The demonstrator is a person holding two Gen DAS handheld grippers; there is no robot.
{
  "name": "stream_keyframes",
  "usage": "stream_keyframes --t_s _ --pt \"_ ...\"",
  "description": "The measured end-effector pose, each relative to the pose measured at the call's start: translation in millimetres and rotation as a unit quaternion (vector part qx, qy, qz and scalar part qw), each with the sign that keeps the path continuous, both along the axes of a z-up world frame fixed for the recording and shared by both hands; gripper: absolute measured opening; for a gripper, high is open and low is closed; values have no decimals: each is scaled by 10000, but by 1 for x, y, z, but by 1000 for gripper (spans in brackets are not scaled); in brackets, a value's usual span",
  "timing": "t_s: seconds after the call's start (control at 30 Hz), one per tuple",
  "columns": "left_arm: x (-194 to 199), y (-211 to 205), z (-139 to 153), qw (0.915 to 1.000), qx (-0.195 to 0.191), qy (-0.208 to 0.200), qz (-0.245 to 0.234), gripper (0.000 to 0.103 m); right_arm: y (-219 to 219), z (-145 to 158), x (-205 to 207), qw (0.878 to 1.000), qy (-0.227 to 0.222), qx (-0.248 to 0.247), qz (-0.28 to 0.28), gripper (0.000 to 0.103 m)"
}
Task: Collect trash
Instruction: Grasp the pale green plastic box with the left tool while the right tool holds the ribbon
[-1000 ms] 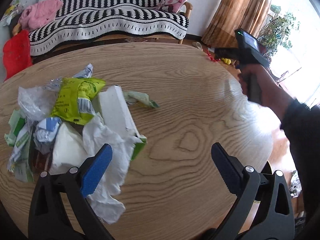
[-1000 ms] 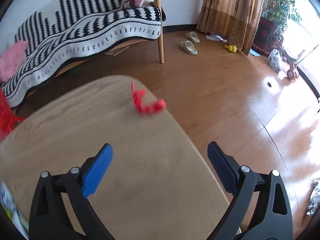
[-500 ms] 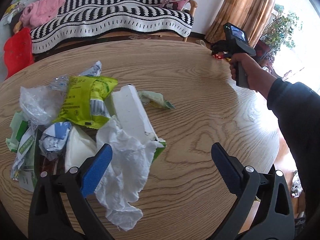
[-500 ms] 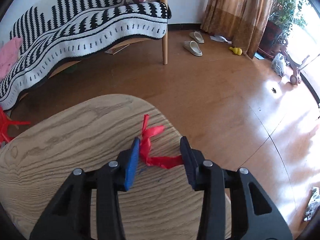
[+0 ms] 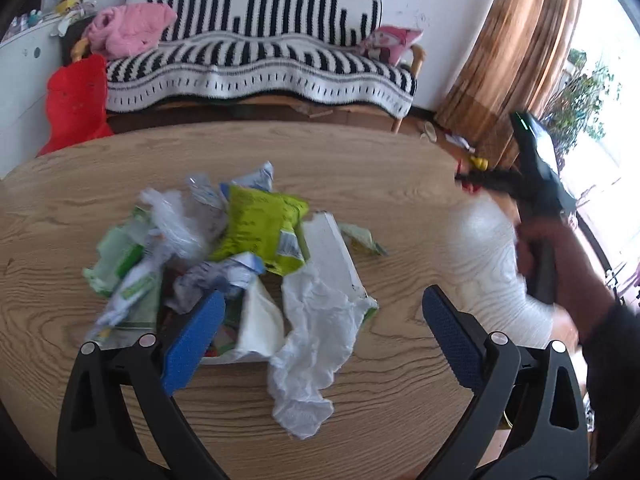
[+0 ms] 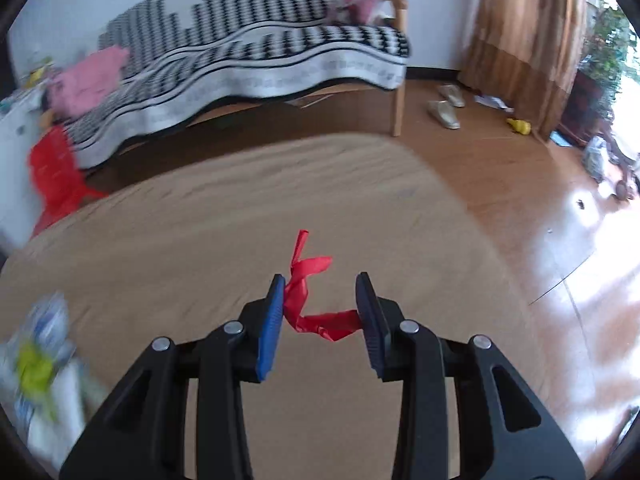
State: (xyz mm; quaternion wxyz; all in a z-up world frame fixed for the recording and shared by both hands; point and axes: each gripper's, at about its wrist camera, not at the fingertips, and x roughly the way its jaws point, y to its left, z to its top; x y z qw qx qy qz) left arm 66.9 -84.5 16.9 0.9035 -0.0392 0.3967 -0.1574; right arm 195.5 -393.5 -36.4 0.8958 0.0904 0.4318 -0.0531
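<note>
A pile of trash lies on the round wooden table (image 5: 400,184): a yellow-green snack bag (image 5: 260,228), a white carton (image 5: 332,256), crumpled white tissue (image 5: 316,336) and several wrappers. My left gripper (image 5: 320,332) is open above the pile's near edge. My right gripper (image 6: 320,304) is shut on a red plastic strip (image 6: 308,300) and holds it above the table; it also shows at the right of the left wrist view (image 5: 472,180). The pile appears blurred at the lower left of the right wrist view (image 6: 36,364).
A sofa with a black-and-white striped cover (image 5: 256,64) stands behind the table, with a red chair (image 5: 76,104) at its left. Brown curtains (image 5: 508,60) hang at the right. Slippers (image 6: 444,112) lie on the wooden floor.
My right gripper closed on the red strip at the table's far right edge, lifted it and swung left toward the pile. My left gripper stayed open and shifted slightly toward the pile.
</note>
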Motion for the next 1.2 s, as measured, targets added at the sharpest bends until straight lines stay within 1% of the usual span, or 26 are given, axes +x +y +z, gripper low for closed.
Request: stream_keyframes --t_s 0.03,0.1,0.13,0.2,0.23,0.3,0.37,0.43,0.53,0.6,0.63,0.7,0.8,0.87,0.9,0.93,0.97,1.0,1.03,1.07,1.2 --pt "0 5 4 9999 4 -90 47 96 15 0 -23 9998 21 105 143 36" --pt "2 25 13 9993 115 -334 158 96 33 0 -51 9993 10 261 259 36" --pt "6 42 16 9984 193 -472 232 96 46 -1 -75 9985 30 424 355 36" --pt "15 72 16 9969 245 -600 440 96 66 -3 -108 9973 40 579 445 37" --pt "22 85 13 9969 237 -568 483 96 74 -3 -121 9970 40 615 476 37" --pt "40 115 1 9977 252 -347 516 96 91 -6 -153 9956 33 726 588 37" --pt "50 132 -7 9987 227 -150 427 96 103 -8 -174 9947 38 804 638 37" --pt "57 144 -12 9990 225 -145 368 96 113 -11 -192 9939 118 828 719 37" --pt "63 144 -15 9986 394 -316 161 96 121 -15 -208 9927 141 903 788 38" --pt "67 141 -23 9983 501 -299 17 96 126 -20 -215 9921 196 946 796 38" --pt "68 141 -26 9979 575 -288 31 95 128 -23 -218 9918 242 964 804 38" --pt "76 138 -35 9985 539 -127 -54 95 128 -26 -217 9914 284 955 848 38" --pt "82 134 -47 9977 664 23 -104 85 130 -26 -214 9909 295 949 912 38" --pt "84 133 -54 9977 644 147 -178 73 129 -24 -213 9903 258 973 956 38" --pt "86 134 -57 9976 623 199 -204 69 130 -23 -213 9902 236 973 974 38" --pt "85 135 -58 9978 597 214 -205 59 131 -21 -212 9899 210 977 1002 38" --pt "85 137 -57 9982 521 221 -196 46 132 -19 -211 9898 191 975 1024 38" --pt "84 138 -54 9987 418 230 -188 42 133 -17 -211 9897 173 966 1043 38" --pt "82 141 -51 9990 339 214 -172 36 133 -15 -211 9896 153 956 1064 38" --pt "81 142 -48 9993 292 180 -169 34 134 -14 -211 9895 137 953 1081 38" --pt "72 144 -36 9994 348 22 4 33 136 -7 -213 9893 62 944 1107 38"
